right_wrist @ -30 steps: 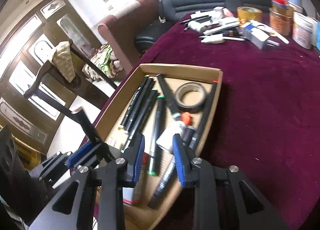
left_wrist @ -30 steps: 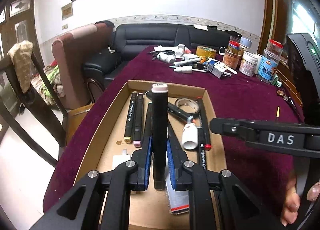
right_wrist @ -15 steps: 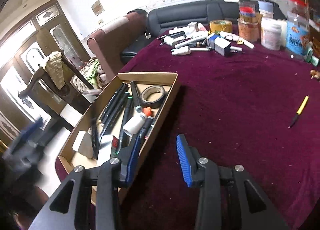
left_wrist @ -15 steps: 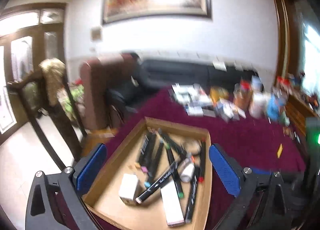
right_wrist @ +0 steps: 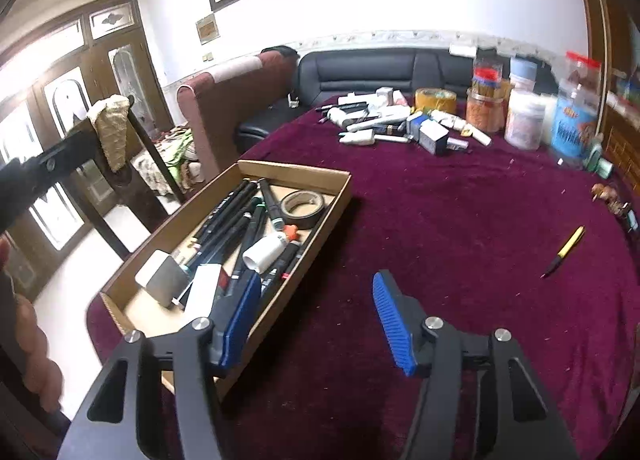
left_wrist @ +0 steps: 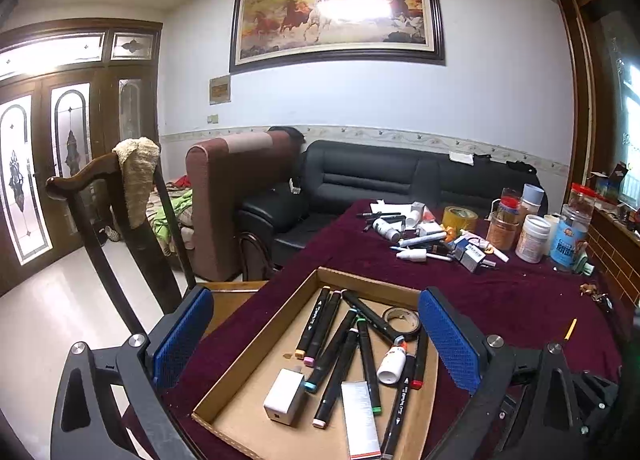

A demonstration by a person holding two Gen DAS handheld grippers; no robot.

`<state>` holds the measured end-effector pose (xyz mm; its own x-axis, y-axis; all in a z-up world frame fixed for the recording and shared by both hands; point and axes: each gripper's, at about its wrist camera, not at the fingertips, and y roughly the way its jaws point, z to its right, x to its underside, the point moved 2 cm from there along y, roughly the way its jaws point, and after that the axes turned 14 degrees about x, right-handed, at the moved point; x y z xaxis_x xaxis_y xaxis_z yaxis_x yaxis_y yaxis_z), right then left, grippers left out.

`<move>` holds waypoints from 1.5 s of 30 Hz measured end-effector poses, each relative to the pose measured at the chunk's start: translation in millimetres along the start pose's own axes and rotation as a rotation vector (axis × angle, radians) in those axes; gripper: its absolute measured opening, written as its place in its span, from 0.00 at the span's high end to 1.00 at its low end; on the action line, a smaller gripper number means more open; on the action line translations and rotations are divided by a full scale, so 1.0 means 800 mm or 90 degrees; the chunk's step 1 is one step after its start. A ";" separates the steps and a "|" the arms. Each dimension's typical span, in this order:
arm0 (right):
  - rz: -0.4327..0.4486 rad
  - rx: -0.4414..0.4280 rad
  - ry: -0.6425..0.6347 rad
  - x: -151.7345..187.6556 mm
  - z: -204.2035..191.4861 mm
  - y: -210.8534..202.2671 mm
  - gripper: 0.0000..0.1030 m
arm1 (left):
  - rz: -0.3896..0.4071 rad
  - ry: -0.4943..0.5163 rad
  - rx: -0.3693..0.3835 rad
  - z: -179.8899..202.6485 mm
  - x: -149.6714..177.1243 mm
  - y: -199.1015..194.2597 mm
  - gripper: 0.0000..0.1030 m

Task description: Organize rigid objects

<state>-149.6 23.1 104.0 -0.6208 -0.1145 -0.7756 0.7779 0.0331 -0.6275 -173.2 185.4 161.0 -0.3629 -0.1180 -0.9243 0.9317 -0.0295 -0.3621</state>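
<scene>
Maroon-clothed bench [right_wrist: 460, 228], sofa behind. Cardboard tray [left_wrist: 256, 344] crammed with markers [left_wrist: 320, 322]. Left gripper [left_wrist: 316, 344] jaws spread wide, empty; right gripper [right_wrist: 316, 322] jaws just been opening, empty. Risk: clipping tray rim, overlooking yellow pen [right_wrist: 566, 248].

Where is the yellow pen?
The yellow pen lies alone on the red tablecloth, on the right in the right wrist view, far from the cardboard box.

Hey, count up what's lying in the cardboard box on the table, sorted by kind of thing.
Markers: 8
Tape roll: 1
White bottle: 1
White cube: 1
Flat white packet: 1
Total: 12
</scene>
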 end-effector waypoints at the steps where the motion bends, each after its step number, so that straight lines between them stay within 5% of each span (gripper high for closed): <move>1: 0.004 0.009 -0.007 0.001 -0.002 -0.001 0.41 | -0.003 -0.002 0.000 0.000 0.000 0.001 0.00; 9: 0.033 0.070 -0.049 0.009 -0.024 -0.001 0.22 | -0.037 0.021 -0.036 -0.005 0.008 0.014 0.00; 23: 0.029 0.089 -0.068 0.008 -0.047 0.006 0.21 | -0.110 0.006 -0.013 -0.019 0.028 0.038 0.00; 45: 0.016 0.088 -0.075 0.008 -0.055 0.016 0.21 | -0.125 -0.012 -0.020 -0.034 0.031 0.045 0.00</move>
<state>-148.0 66.6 87.9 -0.5917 -0.2315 -0.7722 0.8040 -0.0988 -0.5864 -148.7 208.1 121.6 -0.5367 -0.1310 -0.8335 0.8422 -0.0233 -0.5387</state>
